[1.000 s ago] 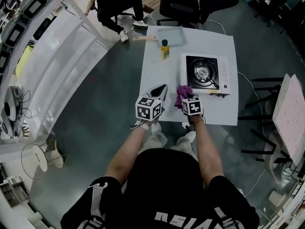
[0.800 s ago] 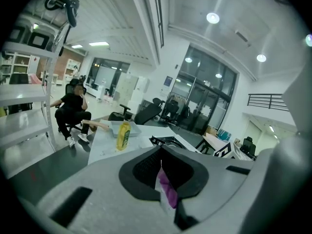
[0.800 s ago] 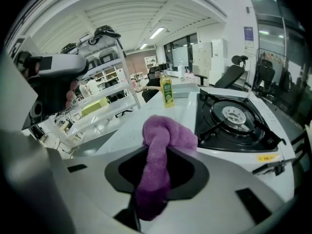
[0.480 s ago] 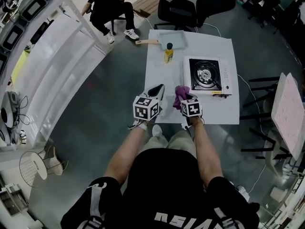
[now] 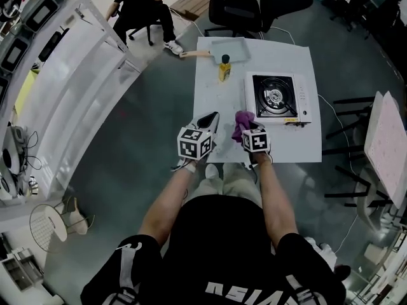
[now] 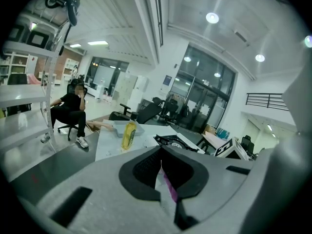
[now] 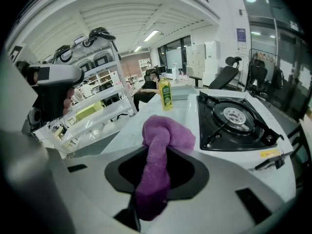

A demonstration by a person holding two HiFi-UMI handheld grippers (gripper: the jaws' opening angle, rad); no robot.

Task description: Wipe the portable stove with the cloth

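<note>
Purple cloth (image 7: 163, 145) is what we have pinched in our right gripper (image 7: 157, 177): the jaws are closed on its lower part, standing partway apart because of the thick fabric between them, and the rest stands up past them in a knotted bunch. In the head view the cloth (image 5: 241, 123) sits over the near part of the white counter (image 5: 216, 100), just beside the near left corner of the portable stove (image 5: 278, 98). From the right gripper view the stove (image 7: 234, 118) lies to the right of the cloth, its black top and round burner uncovered, and we cannot tell whether the cloth touches its edge

Our left gripper (image 5: 212, 122) is held over the counter's near left edge, level with the right one and a little apart from it. Its jaws (image 6: 163, 172) are brought together with only a thin seam between them, and they have hold of nothing

Farther along the counter stands a yellow bottle (image 5: 222, 67), and behind it lies a grey tray (image 5: 229, 48). Beyond the counter's far left corner a person (image 5: 143, 2) in black sits on a chair
</note>
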